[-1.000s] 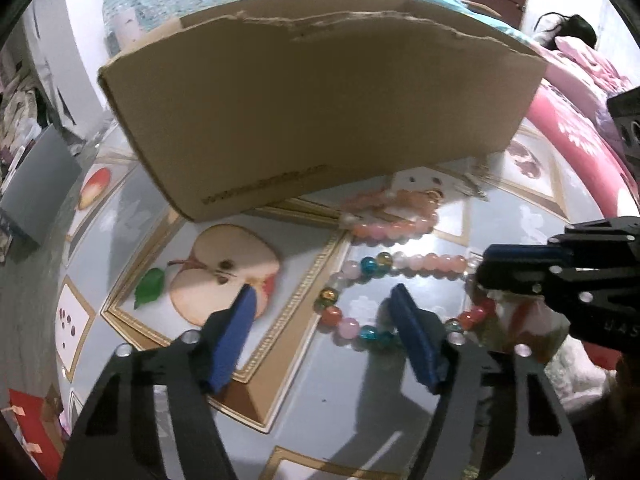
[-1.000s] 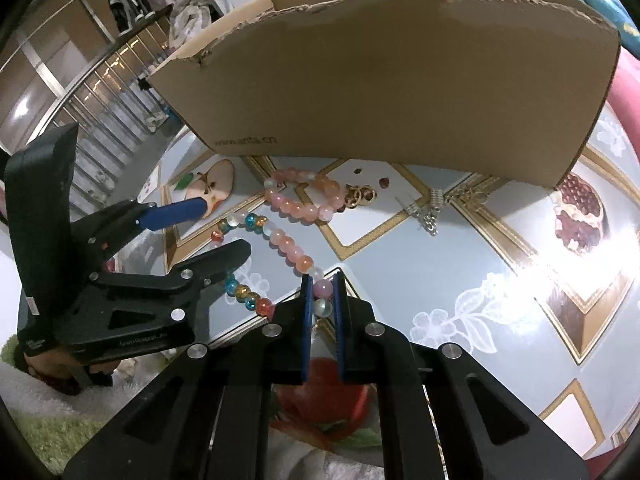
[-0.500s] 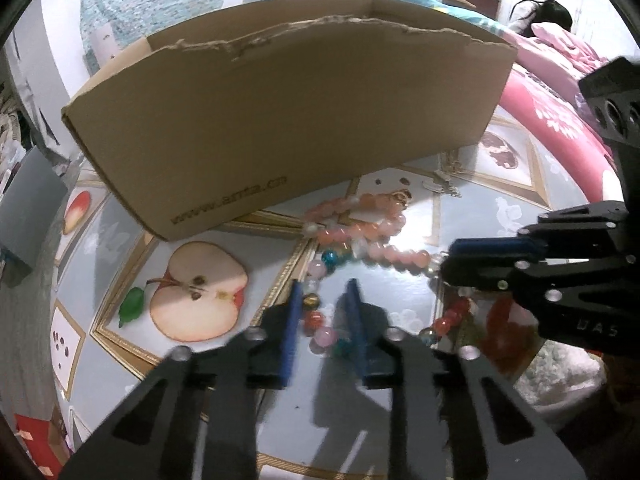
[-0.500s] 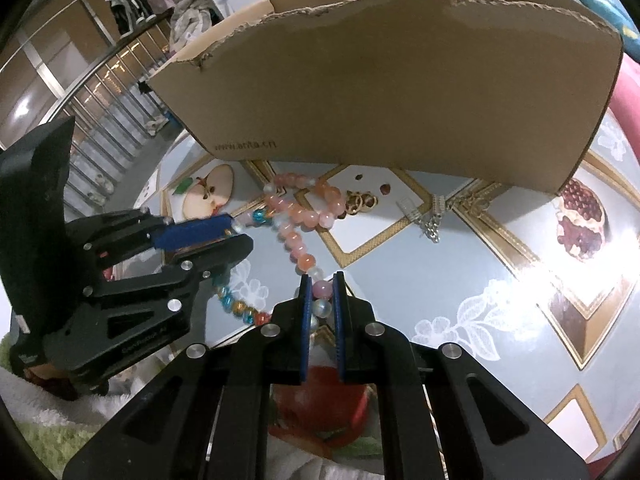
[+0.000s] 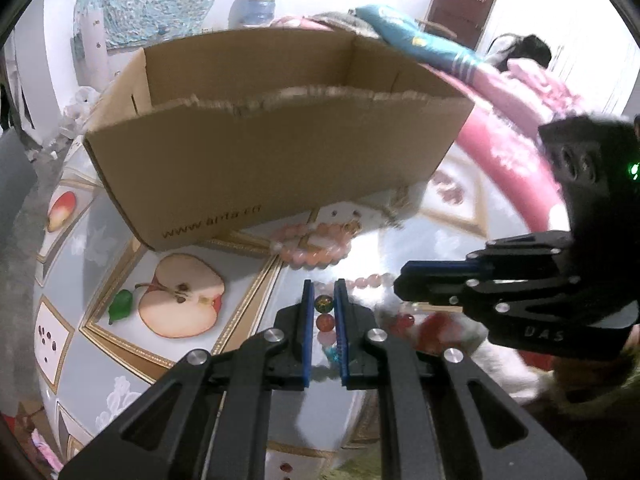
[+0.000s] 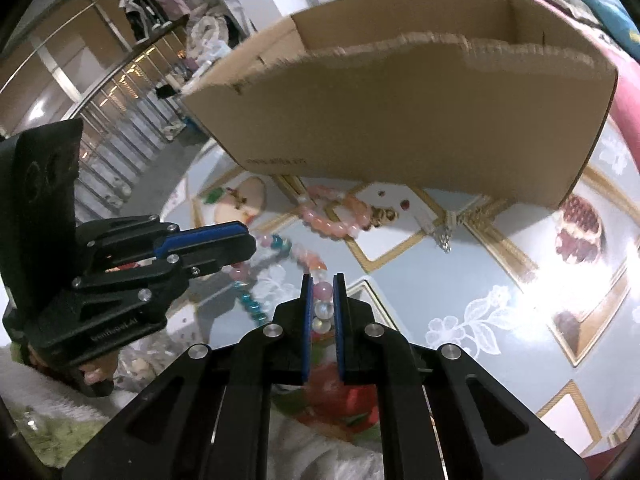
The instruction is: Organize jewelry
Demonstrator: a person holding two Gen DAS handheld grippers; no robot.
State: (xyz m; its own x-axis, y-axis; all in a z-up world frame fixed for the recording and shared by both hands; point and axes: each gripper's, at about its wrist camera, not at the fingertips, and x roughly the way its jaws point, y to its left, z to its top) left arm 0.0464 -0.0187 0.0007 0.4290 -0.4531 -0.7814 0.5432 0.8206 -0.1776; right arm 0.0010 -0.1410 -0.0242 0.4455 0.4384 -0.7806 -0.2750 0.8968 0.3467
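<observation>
A long strand of pink, white and coloured glass beads (image 5: 325, 303) runs between my two grippers above the fruit-print tabletop (image 5: 100, 264). My left gripper (image 5: 322, 285) has its jaws closing, blue pads pressing on amber and red beads. Just right of it, my right gripper (image 5: 400, 285) holds the other end. In the right wrist view the right gripper (image 6: 323, 281) is shut on pink and white beads (image 6: 323, 292), with the left gripper (image 6: 250, 245) at left. A pink bead bracelet (image 6: 332, 218) lies in front of the open cardboard box (image 6: 400, 120).
Small gold pieces (image 6: 384, 214) and a silver clip (image 6: 445, 236) lie on the table near the box's front wall. A pink bedcover (image 5: 512, 148) lies to the right. White and green cloth (image 6: 48, 400) covers the near edge below the grippers.
The left gripper's jaws went from wide open to shut on the coloured beads and rose with them. Both views now look over the box's torn front rim into it.
</observation>
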